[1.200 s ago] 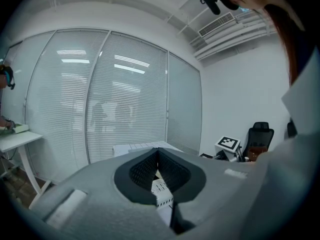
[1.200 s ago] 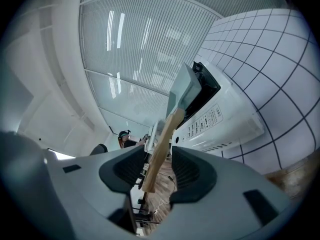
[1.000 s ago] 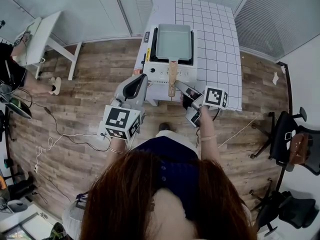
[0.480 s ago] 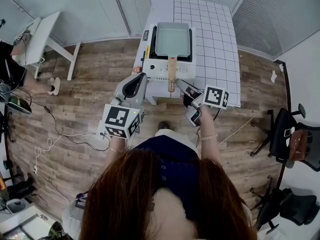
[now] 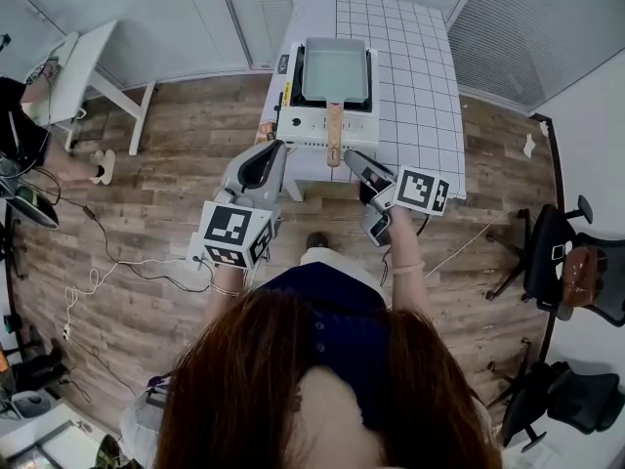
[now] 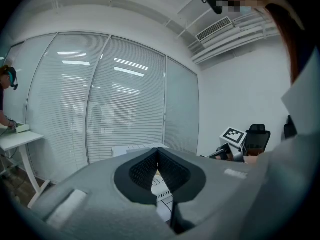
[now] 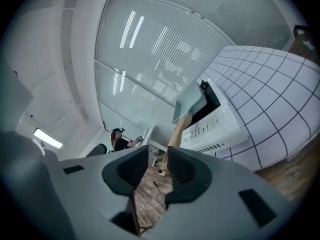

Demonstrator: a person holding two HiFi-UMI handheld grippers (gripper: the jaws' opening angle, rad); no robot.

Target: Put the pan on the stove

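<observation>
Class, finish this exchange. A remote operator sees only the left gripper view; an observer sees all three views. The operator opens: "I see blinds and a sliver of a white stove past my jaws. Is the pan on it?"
Observer: Yes. The head view shows the pan sitting on the stove, with its wooden handle sticking out over the front.
Operator: Does the right gripper have the handle?
Observer: No. Its jaws are closing with nothing between them, and the handle lies beyond them, untouched.
Operator: What carries the stove?
Observer: A table with a white squared top.
</observation>
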